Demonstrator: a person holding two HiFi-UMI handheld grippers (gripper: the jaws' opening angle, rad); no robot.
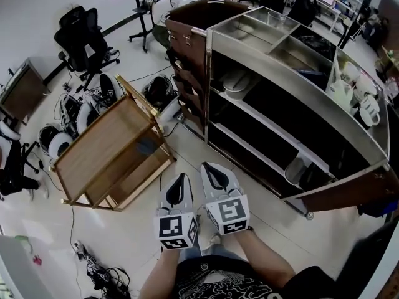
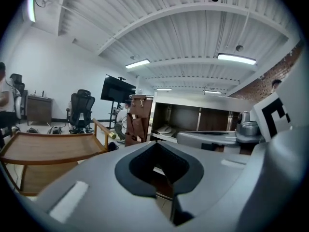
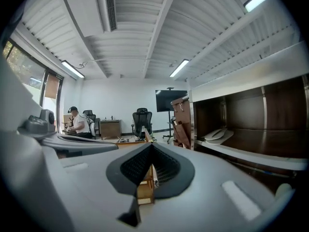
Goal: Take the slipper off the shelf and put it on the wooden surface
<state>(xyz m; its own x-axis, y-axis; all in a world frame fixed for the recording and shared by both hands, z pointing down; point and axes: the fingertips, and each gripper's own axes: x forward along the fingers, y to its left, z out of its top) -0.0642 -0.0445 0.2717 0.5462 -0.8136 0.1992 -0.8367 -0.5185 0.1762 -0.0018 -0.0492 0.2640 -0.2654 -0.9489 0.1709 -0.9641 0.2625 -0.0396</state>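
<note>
A pale slipper [image 1: 235,83] lies on the upper tier of the open metal shelf [image 1: 293,92]; it also shows as a slipper [image 2: 165,129] in the left gripper view and a slipper [image 3: 218,134] in the right gripper view. Another light slipper [image 1: 298,167] stands on a lower tier. The wooden surface [image 1: 106,148] is a tilted wooden cart left of the shelf. My left gripper [image 1: 181,178] and right gripper [image 1: 209,167] hover side by side over the floor between cart and shelf. Both are shut and hold nothing, well short of the slipper.
A brown cabinet [image 1: 193,30] stands at the shelf's far end. A black office chair [image 1: 84,36], white devices [image 1: 68,117] and cables [image 1: 100,273] lie on the floor to the left. A person [image 3: 77,124] sits at a desk far off.
</note>
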